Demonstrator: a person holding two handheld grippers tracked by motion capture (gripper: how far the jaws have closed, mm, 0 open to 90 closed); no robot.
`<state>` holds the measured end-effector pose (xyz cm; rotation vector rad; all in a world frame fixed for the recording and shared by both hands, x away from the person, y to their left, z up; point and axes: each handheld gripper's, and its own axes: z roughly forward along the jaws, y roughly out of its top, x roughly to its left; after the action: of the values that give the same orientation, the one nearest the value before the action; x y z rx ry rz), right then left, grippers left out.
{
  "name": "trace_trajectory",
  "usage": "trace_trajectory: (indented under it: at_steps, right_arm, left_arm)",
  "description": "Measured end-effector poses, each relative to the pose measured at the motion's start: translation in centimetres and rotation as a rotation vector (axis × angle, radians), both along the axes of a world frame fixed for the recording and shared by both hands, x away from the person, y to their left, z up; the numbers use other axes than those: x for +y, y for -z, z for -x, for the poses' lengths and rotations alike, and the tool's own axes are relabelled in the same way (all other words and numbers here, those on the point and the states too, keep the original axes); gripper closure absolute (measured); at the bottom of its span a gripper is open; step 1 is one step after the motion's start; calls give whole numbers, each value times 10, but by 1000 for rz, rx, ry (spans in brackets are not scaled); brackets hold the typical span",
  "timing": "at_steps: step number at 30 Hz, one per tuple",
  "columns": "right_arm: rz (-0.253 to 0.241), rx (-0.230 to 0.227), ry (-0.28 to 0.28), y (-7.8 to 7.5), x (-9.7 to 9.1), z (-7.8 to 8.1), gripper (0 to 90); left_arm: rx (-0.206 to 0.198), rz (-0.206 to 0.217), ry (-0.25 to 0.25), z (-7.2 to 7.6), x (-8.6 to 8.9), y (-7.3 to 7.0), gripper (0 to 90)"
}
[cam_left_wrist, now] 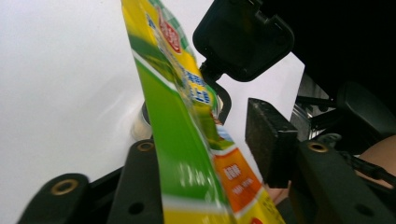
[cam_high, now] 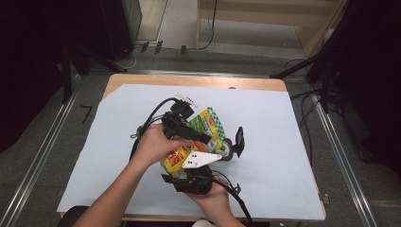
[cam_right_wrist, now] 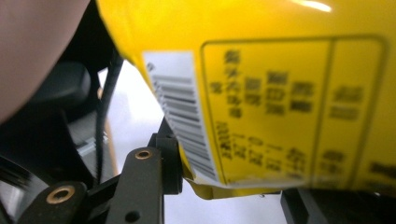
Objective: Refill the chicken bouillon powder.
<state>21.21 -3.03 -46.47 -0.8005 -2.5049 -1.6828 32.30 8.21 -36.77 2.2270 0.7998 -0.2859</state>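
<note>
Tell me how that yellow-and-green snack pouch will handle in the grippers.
The pouch looks like thin printed film, so it will probably flex rather than stay stiff. Its glossy back may slip between the pads. It seems light for its size.

The high view looks forward and down on the counter from above the person's side. Each gripper view looks along its own jaws from very close, and all three share the yellow-green pouch.

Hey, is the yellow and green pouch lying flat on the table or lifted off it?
Lifted. The pouch sits between both grippers above the white sheet, tilted edge-on in the left gripper view.
</note>
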Motion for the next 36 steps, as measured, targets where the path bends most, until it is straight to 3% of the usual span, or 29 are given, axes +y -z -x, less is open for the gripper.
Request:
trace_trajectory:
  at_steps: [2,13,20,30,36]
  right_arm:
    - [-13,20,6,1,-1,-1,634]
    - [96,-78,-15,2,7,4,567]
    - [152,-132,-11,0,10,4,600]
    - [77,-84,-2,-6,7,5,621]
    - [26,-30,8,-7,2,2,626]
  left_arm:
    - [-7,0,-1,1,0,0,587]
    - [-23,-36,-13,2,-5,2,651]
    - [-15,-20,-25,1,-3,0,651]
    - [-20,-8,-5,1,-2,-6,641]
    - [-22,-17,6,2,-5,-5,599]
